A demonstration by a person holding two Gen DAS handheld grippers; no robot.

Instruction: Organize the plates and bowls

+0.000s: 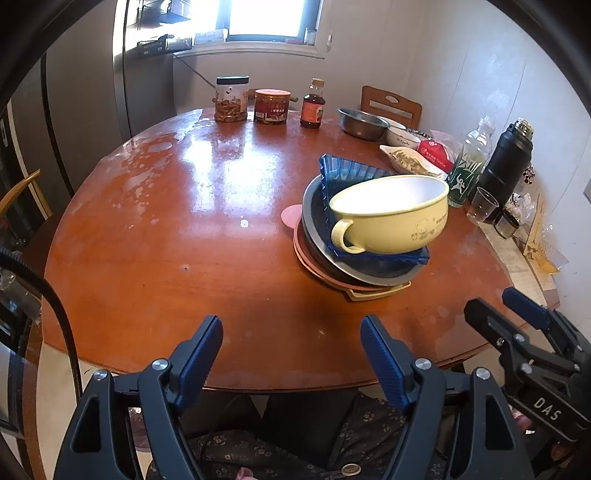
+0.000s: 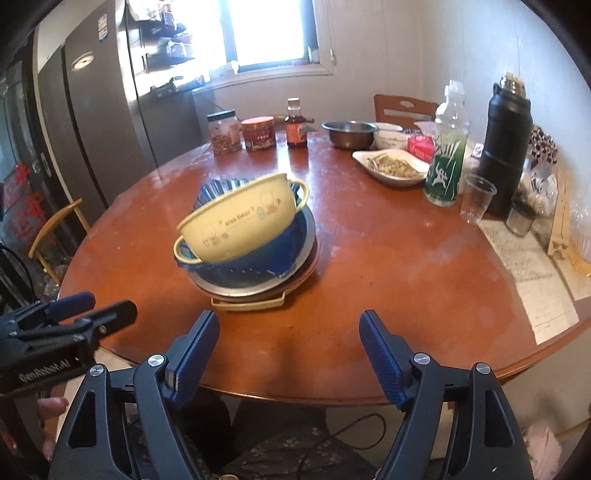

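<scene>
Round wooden table [image 1: 155, 258], window [image 1: 266, 18] behind; dish stack at centre-right.
Yellow bowl [image 1: 391, 214] tilted atop blue dish [image 1: 343, 173], handles left-right; left gripper [image 1: 291, 354] and right gripper [image 2: 290, 347] spread, empty, near table edge.

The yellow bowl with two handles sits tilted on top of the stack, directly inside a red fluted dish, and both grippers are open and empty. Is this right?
Not quite: the fluted dish under the yellow bowl is blue, not red, as the right wrist view shows. The rest holds: the bowl sits tilted on top of the stack, and the left gripper and right gripper are open and empty.
</scene>
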